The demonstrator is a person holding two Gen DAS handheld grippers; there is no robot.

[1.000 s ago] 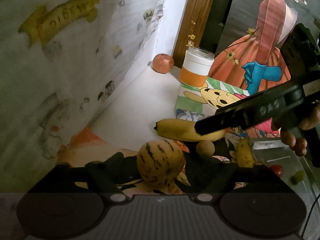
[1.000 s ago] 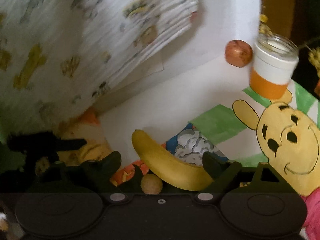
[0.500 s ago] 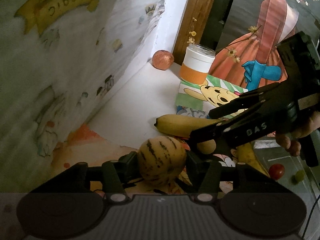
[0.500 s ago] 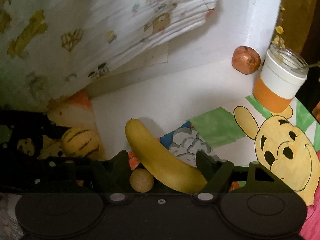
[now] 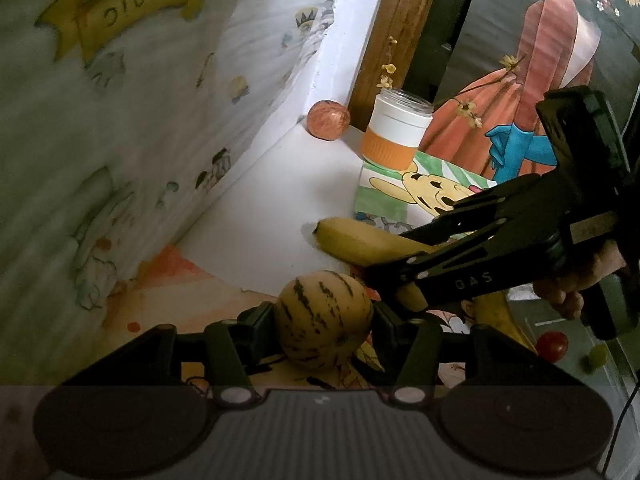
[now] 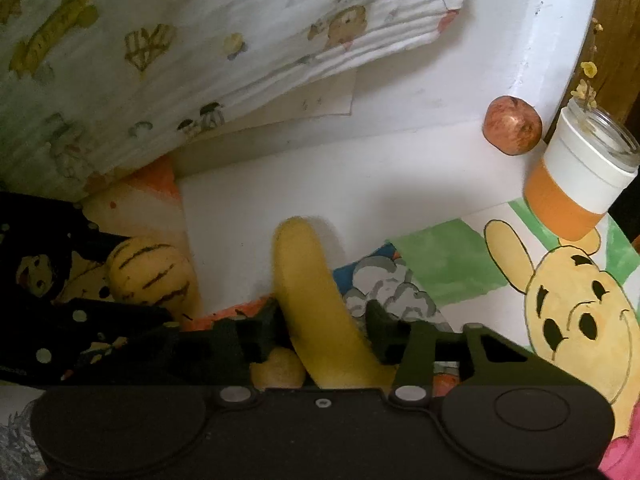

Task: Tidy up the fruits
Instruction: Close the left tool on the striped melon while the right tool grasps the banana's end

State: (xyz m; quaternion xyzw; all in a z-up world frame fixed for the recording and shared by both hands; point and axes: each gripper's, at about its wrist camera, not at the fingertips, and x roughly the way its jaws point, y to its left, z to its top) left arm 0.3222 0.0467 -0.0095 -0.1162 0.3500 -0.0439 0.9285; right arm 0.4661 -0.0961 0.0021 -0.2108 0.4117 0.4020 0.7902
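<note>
Writing is scarce: "DAS" on the right gripper (image 5: 392,264), pinching the banana (image 6: 316,300); "magic", upside down, on the cloth (image 5: 144,12). Left gripper (image 5: 324,320) pinches the striped melon (image 5: 324,320).

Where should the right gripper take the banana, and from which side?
Mid-body, from above, fingers across its width. The banana lies flat, long and curved, so the short axis fits the jaws. The right gripper, jaws just closing, already straddles it there. Watch the small round fruit touching its left side.

Black hand-held gripper (image 5: 384,276), white lettering
</note>
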